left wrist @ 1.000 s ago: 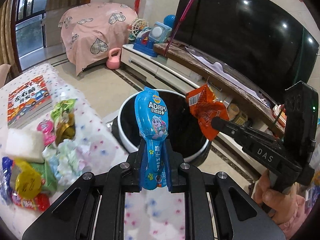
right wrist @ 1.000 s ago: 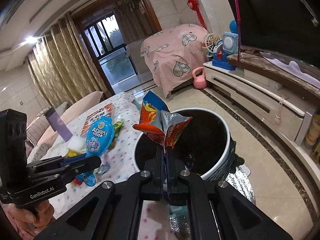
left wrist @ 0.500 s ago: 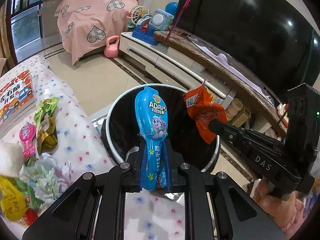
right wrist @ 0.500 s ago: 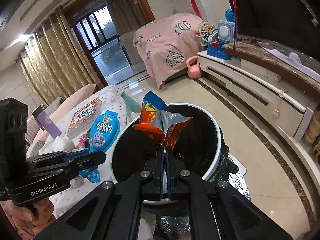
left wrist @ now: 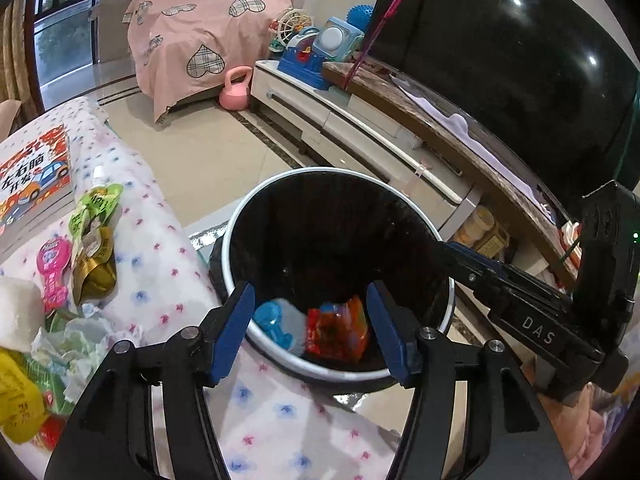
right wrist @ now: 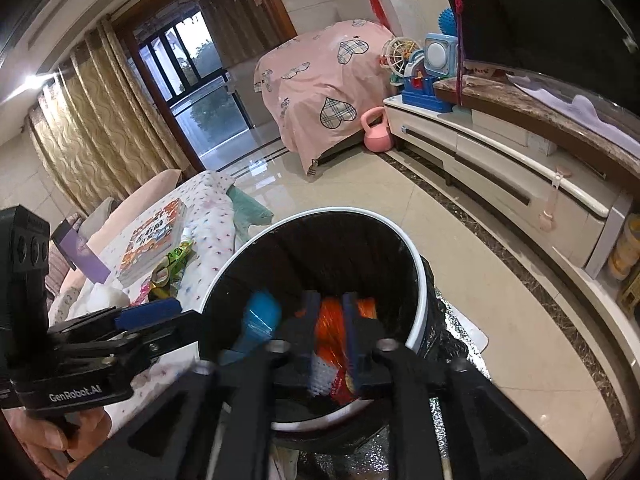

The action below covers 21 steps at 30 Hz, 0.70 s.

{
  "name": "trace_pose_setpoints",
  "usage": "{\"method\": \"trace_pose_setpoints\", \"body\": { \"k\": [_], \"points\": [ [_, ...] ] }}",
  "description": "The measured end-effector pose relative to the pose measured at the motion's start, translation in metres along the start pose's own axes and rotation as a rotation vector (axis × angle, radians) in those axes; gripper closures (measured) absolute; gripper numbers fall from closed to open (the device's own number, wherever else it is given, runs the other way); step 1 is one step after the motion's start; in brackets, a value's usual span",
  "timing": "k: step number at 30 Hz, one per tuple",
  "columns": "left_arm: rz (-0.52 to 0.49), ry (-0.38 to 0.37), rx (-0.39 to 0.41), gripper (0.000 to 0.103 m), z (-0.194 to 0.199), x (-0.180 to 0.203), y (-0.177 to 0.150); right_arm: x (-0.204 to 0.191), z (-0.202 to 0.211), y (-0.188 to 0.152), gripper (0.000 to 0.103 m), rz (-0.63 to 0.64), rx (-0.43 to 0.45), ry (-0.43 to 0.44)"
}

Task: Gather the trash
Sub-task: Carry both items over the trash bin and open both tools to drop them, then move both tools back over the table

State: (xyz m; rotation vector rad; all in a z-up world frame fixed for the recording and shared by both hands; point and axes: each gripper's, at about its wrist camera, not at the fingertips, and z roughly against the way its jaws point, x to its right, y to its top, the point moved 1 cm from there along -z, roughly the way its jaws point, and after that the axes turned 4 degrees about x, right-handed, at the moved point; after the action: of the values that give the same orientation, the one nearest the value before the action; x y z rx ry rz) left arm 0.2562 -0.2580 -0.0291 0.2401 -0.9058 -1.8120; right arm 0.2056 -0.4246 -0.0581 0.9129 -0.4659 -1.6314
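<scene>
My left gripper [left wrist: 310,322] stands wide open at the bottom centre of its own view, its blue-padded fingers [left wrist: 234,330] spread apart with nothing between them. Through the gap I look down into the round white-rimmed bin with a black liner [left wrist: 240,216], which fills the middle of the frame. Inside it, low in the frame, lie the bright blue plastic snack packet [left wrist: 274,326] and, just beside it to the right, the crinkled orange-red foil snack bag [left wrist: 338,332].

My right gripper [right wrist: 329,332] sits at the bottom centre of the right wrist view, blurred. Its fingers [right wrist: 349,332] are parted a little, far less than the left pair, and the orange-red bag shows in the gap. I cannot tell whether they touch it. From the left view this gripper reaches in from the right edge, over the bin's rim.

On the left of the left wrist view, the white tablecloth with pink and blue dots [left wrist: 160,248] carries more litter: a green and gold foil pouch [left wrist: 94,240], a pink wrapper [left wrist: 52,268], crumpled pale tissue [left wrist: 80,340], and a yellow packet [left wrist: 18,404] at the lower left edge. A red and orange picture book [left wrist: 32,176] lies toward the upper left.
</scene>
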Motion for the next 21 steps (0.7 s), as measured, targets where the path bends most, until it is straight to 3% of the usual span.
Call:
{"method": "trace_pose_setpoints", "body": {
  "k": [5,10,21],
  "points": [
    [0.007,0.005,0.031,0.041,0.02,-0.004,-0.013,-0.006,0.012,-0.003,0.064,-0.014,0.027,0.017],
    [0.033,0.015,0.056,0.039,0.046,-0.015,-0.034,-0.02,0.027,-0.011,0.033,-0.015,0.063,0.044],
    [0.115,0.079,0.061,0.037,0.086,-0.061,-0.087,-0.062,0.035,-0.05,0.031,-0.023,0.05,0.113]
  ]
}}
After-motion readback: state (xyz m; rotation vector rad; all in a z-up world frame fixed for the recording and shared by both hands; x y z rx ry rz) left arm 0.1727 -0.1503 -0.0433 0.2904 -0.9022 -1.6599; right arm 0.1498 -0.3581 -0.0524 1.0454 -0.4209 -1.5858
